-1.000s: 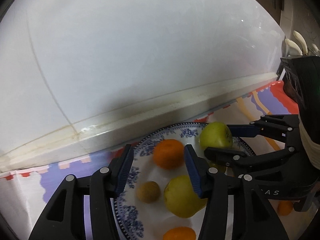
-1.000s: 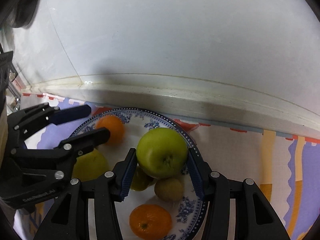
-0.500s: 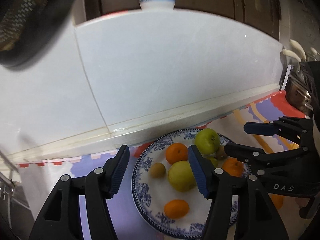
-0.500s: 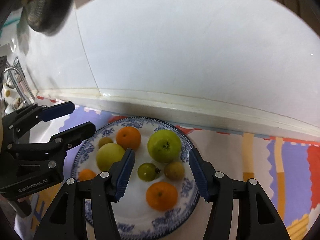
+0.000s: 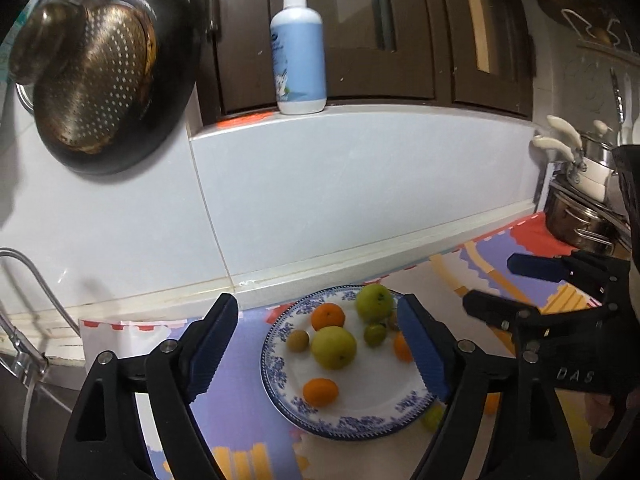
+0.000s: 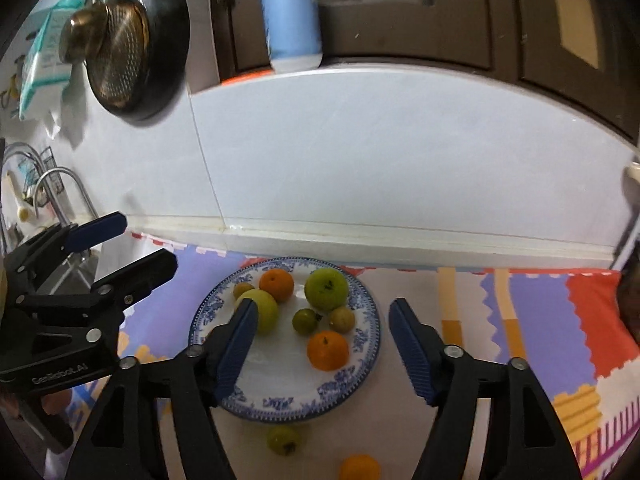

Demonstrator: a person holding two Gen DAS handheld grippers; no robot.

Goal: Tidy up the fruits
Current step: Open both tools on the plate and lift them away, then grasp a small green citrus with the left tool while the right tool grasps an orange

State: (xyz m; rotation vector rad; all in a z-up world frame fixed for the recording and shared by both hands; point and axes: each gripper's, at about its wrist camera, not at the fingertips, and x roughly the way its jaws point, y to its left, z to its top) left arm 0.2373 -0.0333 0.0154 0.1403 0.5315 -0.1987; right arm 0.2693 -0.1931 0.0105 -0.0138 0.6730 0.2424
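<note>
The right wrist view shows two fruits off the plate (image 6: 366, 320) on the bench: a small green fruit (image 6: 283, 440) just beside the near rim and an orange (image 6: 359, 468) nearer the camera; the left wrist view catches only slivers of them behind a finger. The left view alone takes in the whole soap bottle (image 5: 298, 46) on the ledge and pots (image 5: 580, 224) at the right. The plate sits on a patterned mat (image 6: 540, 308) near the wall and holds a green apple (image 6: 326, 289) at the back, a yellow-green apple (image 6: 264, 306), three oranges, two brownish fruits and a small green one. The green apple's stem end faces up toward the camera. The left gripper (image 5: 320, 344) and right gripper (image 6: 322, 340) hang above the plate, apart from all fruit; both sets of jaws have just been opening and stand released with nothing between them.
</note>
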